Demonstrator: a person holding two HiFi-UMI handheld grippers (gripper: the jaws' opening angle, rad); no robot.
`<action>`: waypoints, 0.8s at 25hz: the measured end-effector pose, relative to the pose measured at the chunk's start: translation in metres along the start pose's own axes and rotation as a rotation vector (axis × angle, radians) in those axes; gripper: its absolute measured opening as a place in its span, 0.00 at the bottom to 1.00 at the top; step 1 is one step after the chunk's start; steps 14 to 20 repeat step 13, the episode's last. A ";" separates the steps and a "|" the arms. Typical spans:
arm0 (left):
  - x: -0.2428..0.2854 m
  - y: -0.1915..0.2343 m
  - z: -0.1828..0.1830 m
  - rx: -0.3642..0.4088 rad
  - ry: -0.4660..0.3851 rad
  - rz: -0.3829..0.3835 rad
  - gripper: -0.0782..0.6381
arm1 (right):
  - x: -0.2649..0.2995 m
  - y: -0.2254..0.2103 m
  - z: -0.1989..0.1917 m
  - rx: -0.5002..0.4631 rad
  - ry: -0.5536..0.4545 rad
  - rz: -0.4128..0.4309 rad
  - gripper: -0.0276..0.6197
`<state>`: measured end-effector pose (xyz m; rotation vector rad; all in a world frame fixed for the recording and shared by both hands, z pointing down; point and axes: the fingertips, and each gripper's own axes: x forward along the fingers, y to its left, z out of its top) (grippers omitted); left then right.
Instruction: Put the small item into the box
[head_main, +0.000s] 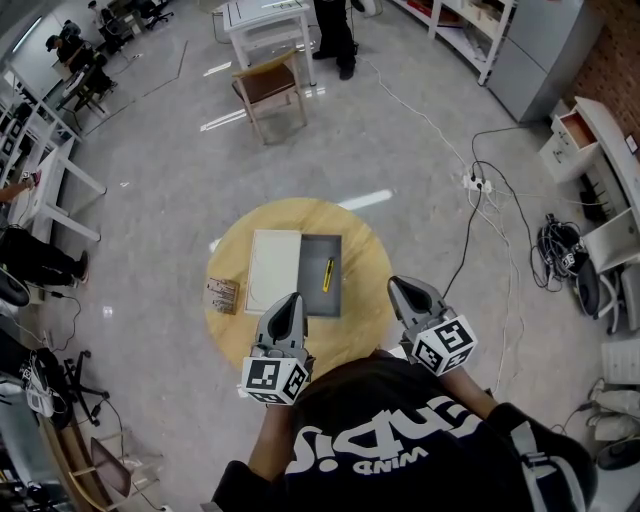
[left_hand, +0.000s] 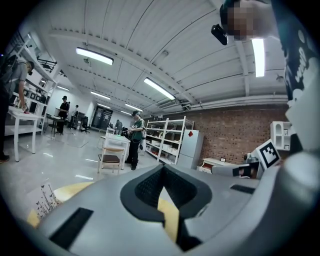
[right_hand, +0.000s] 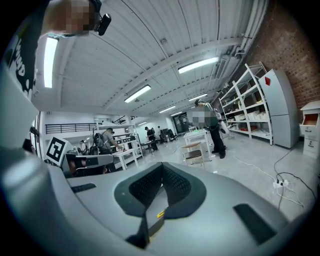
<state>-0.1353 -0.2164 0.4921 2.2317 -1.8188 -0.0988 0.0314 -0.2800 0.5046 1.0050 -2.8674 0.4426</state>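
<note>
The small yellow item (head_main: 327, 274) lies inside the open grey box (head_main: 314, 296); the box sits on the round wooden table (head_main: 372, 300), with a white panel (head_main: 273, 270) just beside it on its left; a small brown pack (head_main: 222, 295) lies further left; my left tongs (head_main: 290, 299) and right tongs (head_main: 397, 286) hover over the near table edge, both pressed together, pinching nothing

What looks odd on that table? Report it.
Nothing stands out. The small yellow item lies in the open grey box, the flat white panel sits squarely beside it, a small brown packet lies at the round wooden table's left edge.
</note>
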 end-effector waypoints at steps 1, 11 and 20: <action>0.000 0.000 0.000 -0.001 0.000 -0.001 0.12 | 0.000 0.001 0.000 -0.001 0.000 0.000 0.05; -0.003 0.001 -0.005 -0.022 0.006 0.006 0.12 | -0.003 0.001 -0.001 -0.007 0.004 0.004 0.05; -0.002 0.002 -0.006 -0.021 0.006 0.009 0.12 | -0.003 0.001 -0.001 -0.007 0.005 0.006 0.05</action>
